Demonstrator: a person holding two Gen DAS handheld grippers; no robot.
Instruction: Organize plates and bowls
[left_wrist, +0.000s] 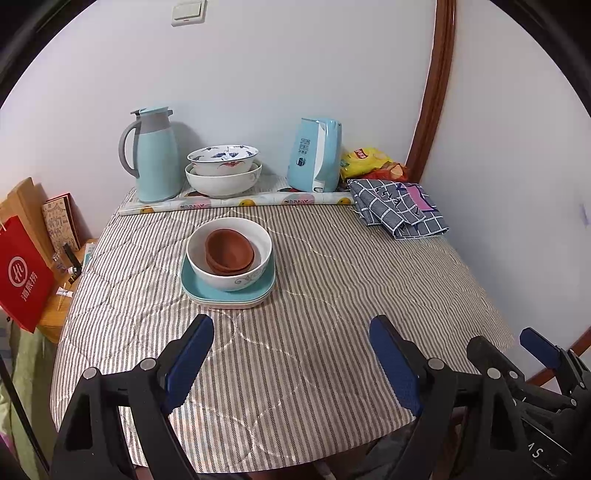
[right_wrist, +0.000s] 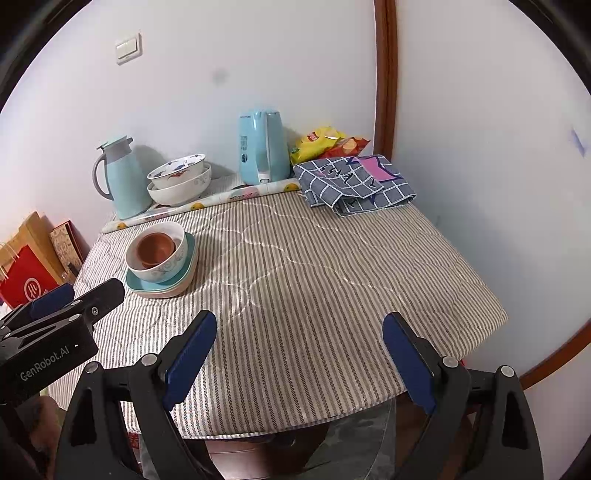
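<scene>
A white bowl (left_wrist: 236, 273) holding stacked brown bowls (left_wrist: 229, 251) sits on stacked teal plates (left_wrist: 192, 286) on the striped table; the stack also shows in the right wrist view (right_wrist: 162, 271). Two more nested bowls, a painted one (left_wrist: 225, 164) in a plain white one (left_wrist: 221, 184), stand at the back; they show in the right wrist view too (right_wrist: 181, 184). My left gripper (left_wrist: 291, 354) is open and empty, above the table's near part, short of the stack. My right gripper (right_wrist: 299, 354) is open and empty over the near edge, to the right of the left one.
At the back stand a teal thermos jug (left_wrist: 157, 158), a teal kettle (left_wrist: 314, 155), snack bags (left_wrist: 369, 162) and a folded checked cloth (left_wrist: 399, 206). A red bag (left_wrist: 22, 273) and boxes sit off the table's left side. Walls close the back and right.
</scene>
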